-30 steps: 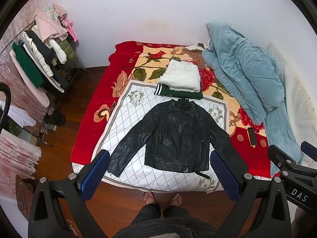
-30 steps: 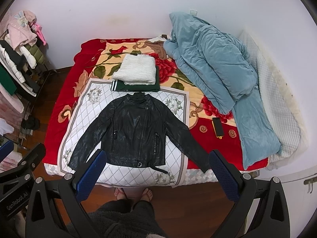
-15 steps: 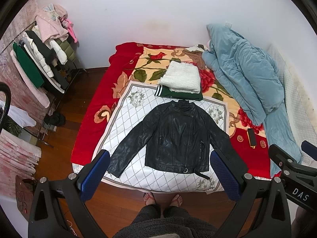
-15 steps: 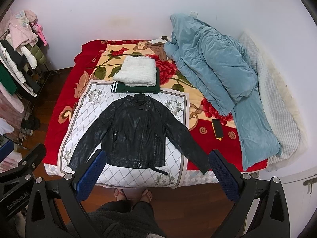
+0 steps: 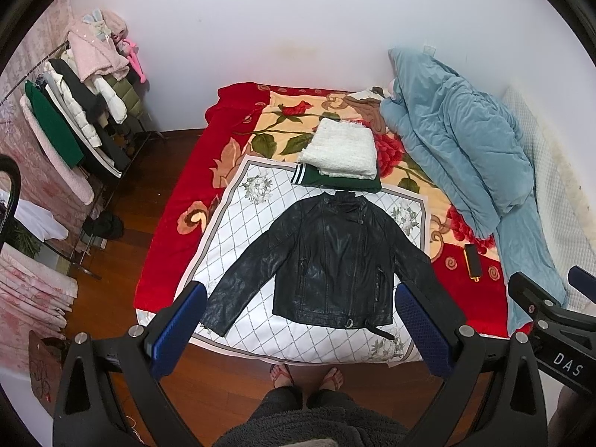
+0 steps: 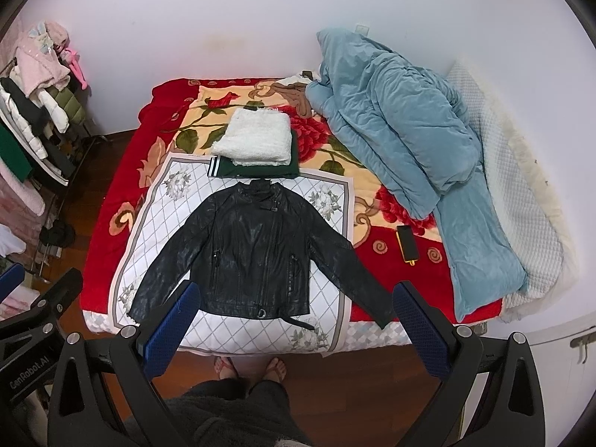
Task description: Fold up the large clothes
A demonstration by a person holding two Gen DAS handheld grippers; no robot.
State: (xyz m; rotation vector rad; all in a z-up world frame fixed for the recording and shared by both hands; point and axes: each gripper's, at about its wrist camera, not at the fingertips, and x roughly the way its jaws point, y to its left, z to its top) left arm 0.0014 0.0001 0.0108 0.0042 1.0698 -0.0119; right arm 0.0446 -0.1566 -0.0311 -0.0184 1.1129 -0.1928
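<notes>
The black jacket [image 5: 331, 260] lies flat on the bed, collar away, well ahead of both splayed, empty grippers (left gripper [image 5: 301, 329], right gripper [image 6: 294, 326]), each sleeve cuff nearest its own side's fingers.

A black leather jacket [image 5: 331, 257] [image 6: 253, 253] lies flat and face up on the bed's white quilted sheet [image 5: 238, 223], collar toward the wall, zipped, both sleeves spread diagonally outward, a belt strap trailing at its hem.
</notes>
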